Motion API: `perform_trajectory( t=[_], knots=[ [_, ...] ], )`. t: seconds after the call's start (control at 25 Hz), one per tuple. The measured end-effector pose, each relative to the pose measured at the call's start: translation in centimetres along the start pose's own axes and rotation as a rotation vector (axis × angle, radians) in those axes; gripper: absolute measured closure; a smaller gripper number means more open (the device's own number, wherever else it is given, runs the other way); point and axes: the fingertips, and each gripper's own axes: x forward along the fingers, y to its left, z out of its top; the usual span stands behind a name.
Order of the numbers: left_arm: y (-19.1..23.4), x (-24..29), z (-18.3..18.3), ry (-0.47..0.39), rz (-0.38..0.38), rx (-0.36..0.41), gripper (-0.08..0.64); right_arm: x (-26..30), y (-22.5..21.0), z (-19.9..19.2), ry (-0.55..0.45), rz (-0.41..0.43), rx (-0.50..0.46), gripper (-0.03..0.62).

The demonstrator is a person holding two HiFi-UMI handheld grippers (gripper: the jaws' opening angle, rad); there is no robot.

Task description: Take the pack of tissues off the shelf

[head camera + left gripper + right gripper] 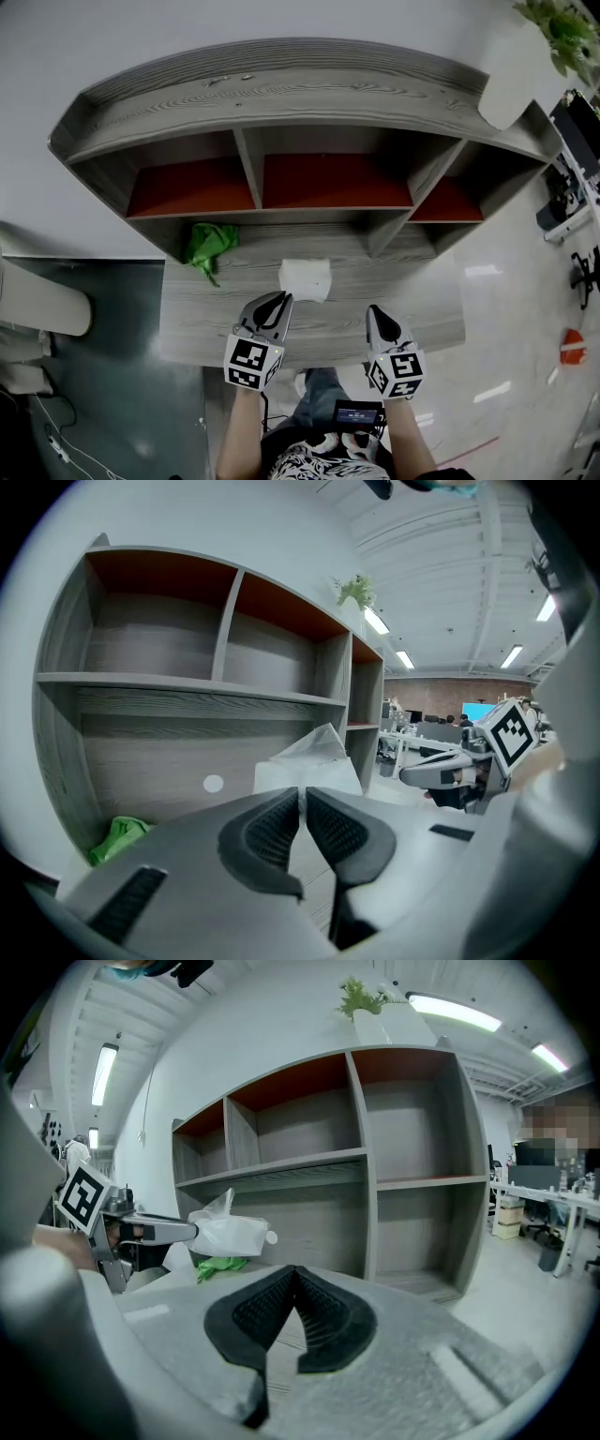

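Left gripper [285,298] outstretched, fingers [272,832] tight on pack of tissues [306,279]

The pack of tissues [305,279] is white and soft, wrapped in thin crinkled plastic film, and one loose pointed flap of the film is sticking upward. It is hanging from the left gripper [283,300], whose jaws are pressing together on the film at the pack's near left corner. The pack is lying roughly level in the air, just above the bottom surface of the shelf [281,94], about the middle of its width and nearer to its back edge than to its front edge. The shelf is grey wood-grain, showing three upper compartments with red-brown back panels
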Motion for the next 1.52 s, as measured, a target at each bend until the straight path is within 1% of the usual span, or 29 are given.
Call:
perform_trajectory(
  t=[0.56,1.2,1.52],
  knots=[
    [-1.2,0.6,-5.1,0.068,-0.013,-0.014,0.534,0.2,0.2,-4.0,0.066,0.014,0.008,0.589],
    [-1.9,1.9,-8.1,0.108,-0.023,-0.042,0.534,0.9,-0.7,-6.2,0.108,0.013,0.008,0.589],
    [-2.0,2.8,-10.1,0.15,-0.02,-0.046,0.534,1.5,-1.3,-7.4,0.137,0.022,0.01,0.589]
  ],
)
